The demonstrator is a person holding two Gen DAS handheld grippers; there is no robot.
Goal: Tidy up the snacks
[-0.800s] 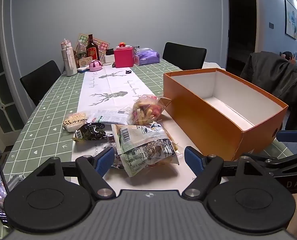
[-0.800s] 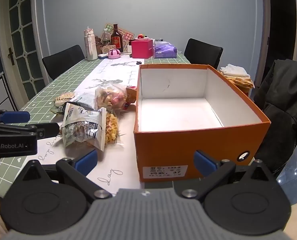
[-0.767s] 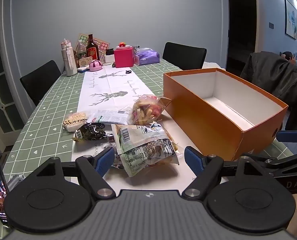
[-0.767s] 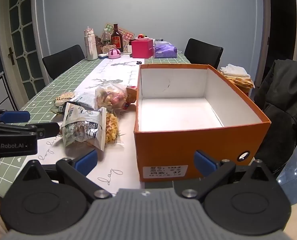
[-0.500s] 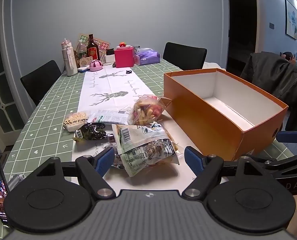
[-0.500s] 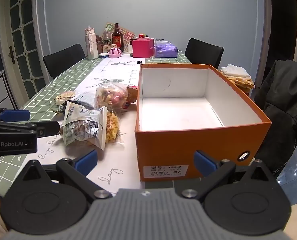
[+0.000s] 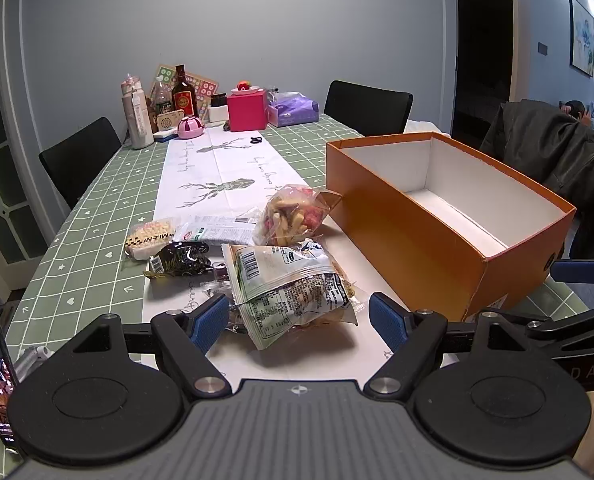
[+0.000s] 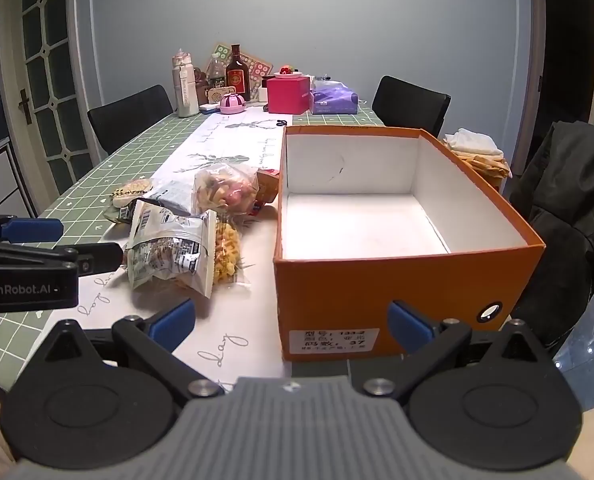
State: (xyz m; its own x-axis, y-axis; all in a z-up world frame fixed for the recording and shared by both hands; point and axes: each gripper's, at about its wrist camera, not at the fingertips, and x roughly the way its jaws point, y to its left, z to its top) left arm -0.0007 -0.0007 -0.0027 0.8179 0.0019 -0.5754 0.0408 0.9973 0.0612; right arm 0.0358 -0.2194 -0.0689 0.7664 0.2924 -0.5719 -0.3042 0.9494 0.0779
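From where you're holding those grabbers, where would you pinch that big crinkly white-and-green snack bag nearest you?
Probably across the puffed middle of the white-and-green snack bag, coming straight in from the near table edge with the left gripper. It lies flat between the open jaws already, and its crinkled sides should give soft film to squeeze.

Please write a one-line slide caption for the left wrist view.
Open left gripper faces a green-white snack bag beside an empty orange box.

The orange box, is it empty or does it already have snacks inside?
Empty: the orange box shows only its bare white floor, lid off.
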